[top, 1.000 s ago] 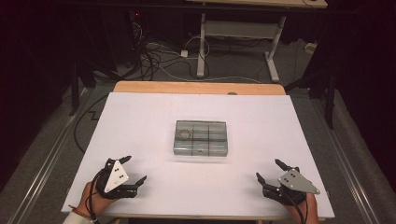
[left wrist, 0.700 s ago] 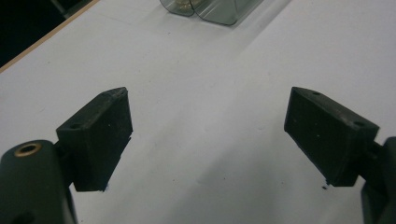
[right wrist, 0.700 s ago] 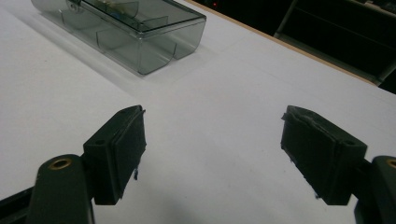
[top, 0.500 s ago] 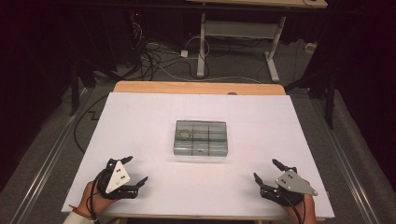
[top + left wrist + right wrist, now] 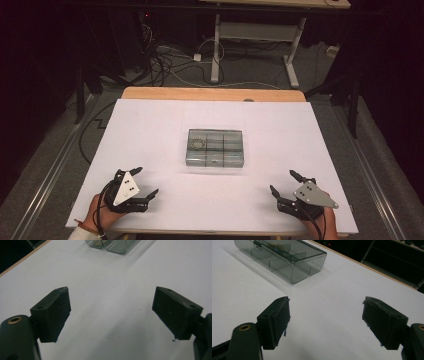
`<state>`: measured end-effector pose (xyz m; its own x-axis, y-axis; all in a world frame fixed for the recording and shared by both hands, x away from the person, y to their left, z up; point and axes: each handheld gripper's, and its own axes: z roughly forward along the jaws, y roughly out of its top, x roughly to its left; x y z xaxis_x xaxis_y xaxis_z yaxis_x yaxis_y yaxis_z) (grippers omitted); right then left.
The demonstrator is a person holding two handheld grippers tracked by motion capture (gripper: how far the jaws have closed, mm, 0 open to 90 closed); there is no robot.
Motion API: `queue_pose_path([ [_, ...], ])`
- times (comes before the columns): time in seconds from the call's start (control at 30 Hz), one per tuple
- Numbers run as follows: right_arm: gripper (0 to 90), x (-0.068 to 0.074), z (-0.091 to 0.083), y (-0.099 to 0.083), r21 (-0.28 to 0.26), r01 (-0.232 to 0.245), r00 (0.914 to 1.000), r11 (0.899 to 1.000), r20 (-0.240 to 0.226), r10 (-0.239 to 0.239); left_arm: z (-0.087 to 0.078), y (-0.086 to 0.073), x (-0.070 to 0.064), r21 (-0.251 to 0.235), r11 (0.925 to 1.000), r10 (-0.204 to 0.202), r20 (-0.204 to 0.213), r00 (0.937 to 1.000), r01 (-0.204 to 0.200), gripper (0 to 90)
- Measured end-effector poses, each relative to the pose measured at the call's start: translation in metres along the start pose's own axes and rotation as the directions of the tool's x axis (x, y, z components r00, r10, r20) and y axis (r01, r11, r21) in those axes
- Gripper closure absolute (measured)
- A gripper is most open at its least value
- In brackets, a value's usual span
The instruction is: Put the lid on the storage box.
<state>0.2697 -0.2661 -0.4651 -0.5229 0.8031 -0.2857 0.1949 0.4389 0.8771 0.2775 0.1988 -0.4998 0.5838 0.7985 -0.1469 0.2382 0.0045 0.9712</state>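
Resting near the table's (image 5: 150, 130) front edge, L gripper (image 5: 141, 182) & R gripper (image 5: 283, 182) both have jaws spread wide, holding nothing. Clear smoky compartment box (image 5: 215, 147), lid shut, sits mid-table, well apart from both, roughly between & ahead of them. Small ring-like part in its far-left compartment.

Clear smoky plastic compartment box (image 5: 215, 147) sits mid-table on the white-covered table (image 5: 150, 130), well apart from both grippers: black left gripper (image 5: 147, 181) at the near-left edge, black right gripper (image 5: 282, 182) at the near-right, box ahead between them.
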Motion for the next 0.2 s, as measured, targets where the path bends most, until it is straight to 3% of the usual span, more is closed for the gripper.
queue_pose_path([
  [0.2,22.6,0.001,0.0004,0.0004,-0.003,0.003,1.0,1.0,-0.003,-0.003,0.0027,0.0006,0.0008,0.005,1.0,-0.004,-0.003,1.0,0.004,14.7],
])
